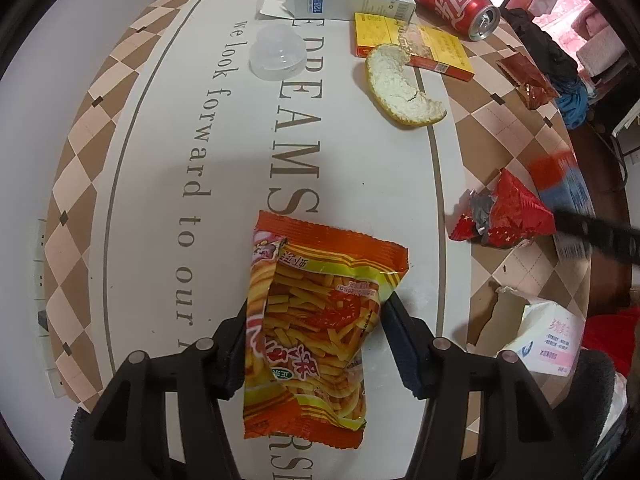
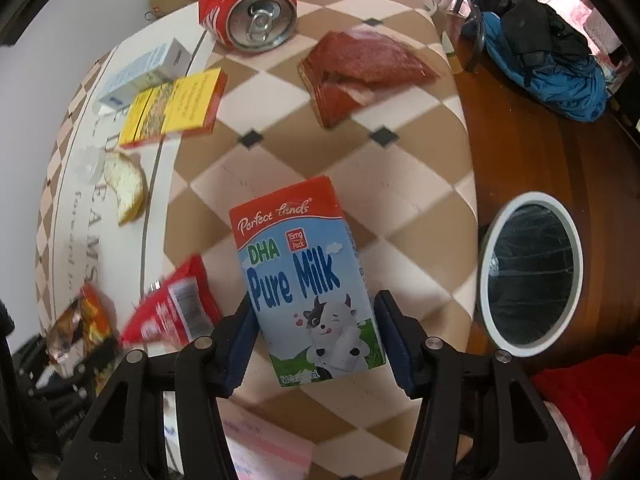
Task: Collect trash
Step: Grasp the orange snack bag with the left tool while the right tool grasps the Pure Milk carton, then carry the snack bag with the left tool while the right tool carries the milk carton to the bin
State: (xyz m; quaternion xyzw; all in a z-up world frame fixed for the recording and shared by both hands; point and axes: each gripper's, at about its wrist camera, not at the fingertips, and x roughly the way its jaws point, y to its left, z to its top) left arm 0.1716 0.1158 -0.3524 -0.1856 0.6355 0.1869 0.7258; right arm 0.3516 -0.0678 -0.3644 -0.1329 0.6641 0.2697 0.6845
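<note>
Left tongs (image 1: 316,336) are pinching the chip bag (image 1: 316,320); right tongs (image 2: 316,340) are flanking the milk carton (image 2: 308,280), grip uncertain; next, lifting toward the bin (image 2: 532,272) at three o'clock.

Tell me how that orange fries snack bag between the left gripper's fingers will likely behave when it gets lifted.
The snack bag is thin, creased film, torn open at the top, so it will probably flop and crumple rather than stay flat. It looks nearly empty, so likely very light. The glossy film could slip between the left gripper pads.
</note>
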